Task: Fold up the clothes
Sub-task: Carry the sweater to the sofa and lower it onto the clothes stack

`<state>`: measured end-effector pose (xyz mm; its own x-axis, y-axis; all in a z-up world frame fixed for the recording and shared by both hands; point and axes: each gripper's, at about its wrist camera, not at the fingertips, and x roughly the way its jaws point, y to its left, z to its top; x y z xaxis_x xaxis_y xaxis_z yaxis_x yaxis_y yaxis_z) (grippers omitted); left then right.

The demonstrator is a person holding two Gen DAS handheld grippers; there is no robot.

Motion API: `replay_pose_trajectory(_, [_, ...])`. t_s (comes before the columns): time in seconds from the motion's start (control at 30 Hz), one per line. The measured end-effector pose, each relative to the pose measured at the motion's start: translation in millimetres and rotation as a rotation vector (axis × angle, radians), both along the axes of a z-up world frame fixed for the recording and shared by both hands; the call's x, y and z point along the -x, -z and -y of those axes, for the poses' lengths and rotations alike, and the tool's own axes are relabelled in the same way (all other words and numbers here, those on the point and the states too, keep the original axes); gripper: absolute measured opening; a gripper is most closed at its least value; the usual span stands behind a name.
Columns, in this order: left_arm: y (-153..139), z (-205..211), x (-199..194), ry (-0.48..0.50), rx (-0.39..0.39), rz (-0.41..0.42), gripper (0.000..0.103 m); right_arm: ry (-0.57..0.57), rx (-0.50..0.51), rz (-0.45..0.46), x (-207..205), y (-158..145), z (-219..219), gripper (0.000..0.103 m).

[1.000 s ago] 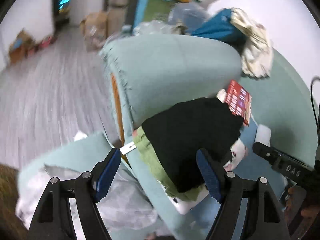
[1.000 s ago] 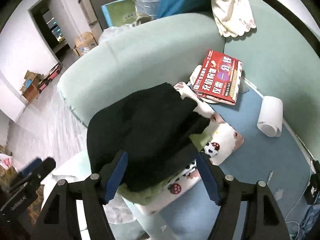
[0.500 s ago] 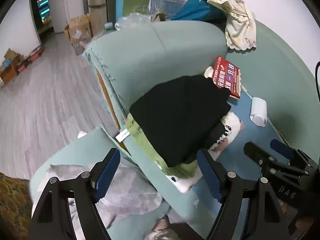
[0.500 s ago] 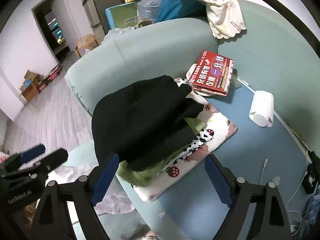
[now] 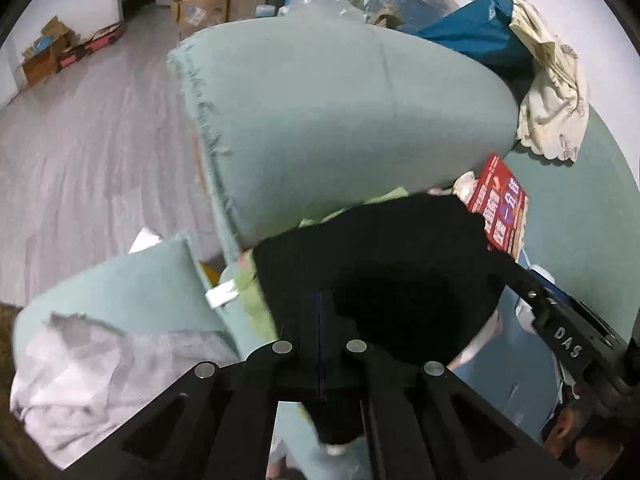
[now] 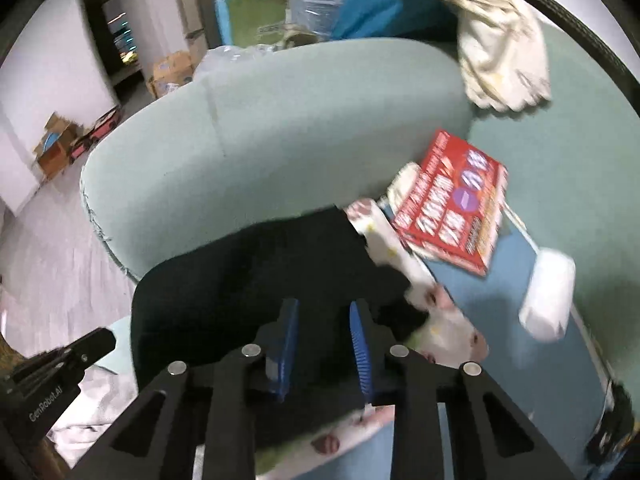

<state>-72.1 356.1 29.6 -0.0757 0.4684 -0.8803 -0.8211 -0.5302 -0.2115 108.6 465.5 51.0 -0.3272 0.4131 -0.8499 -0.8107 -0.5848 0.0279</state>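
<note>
Left wrist view first: my left gripper (image 5: 320, 344) has gone from wide apart half a second ago to pressed together, its fingers meeting right at the near edge of the black garment (image 5: 384, 264); whether cloth is actually pinched between them I cannot tell, since dark fingers sit against dark fabric. The garment lies on top of a green garment (image 5: 252, 300) on the sofa (image 5: 340, 120), with a red booklet (image 5: 500, 208) just beyond it and my other tool at the right edge. Right wrist view: my right gripper (image 6: 324, 340) has narrowed too, its blue pads (image 6: 289, 340) now close with a slim gap between them, hovering over the black garment's near side (the frame is blurred, so contact is unclear). A spotted white cloth (image 6: 440, 320) peeks out beneath, and a white roll (image 6: 548, 296) sits near the booklet. I judge both hands are closing in to lift the top garment off the pile for folding.
</note>
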Motion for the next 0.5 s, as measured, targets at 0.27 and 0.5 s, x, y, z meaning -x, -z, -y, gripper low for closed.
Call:
replay_pose_trajectory(0.27, [55,-36,6,0.053,0.064,-0.037,0.0,0.073,0.136,0.055,-3,91,-21,0.027])
replay_pose_trajectory(0.5, [67,-20,27,-0.004,-0.011,0.097,0.002,0.065,0.103,0.038,0,98,-14,0.028])
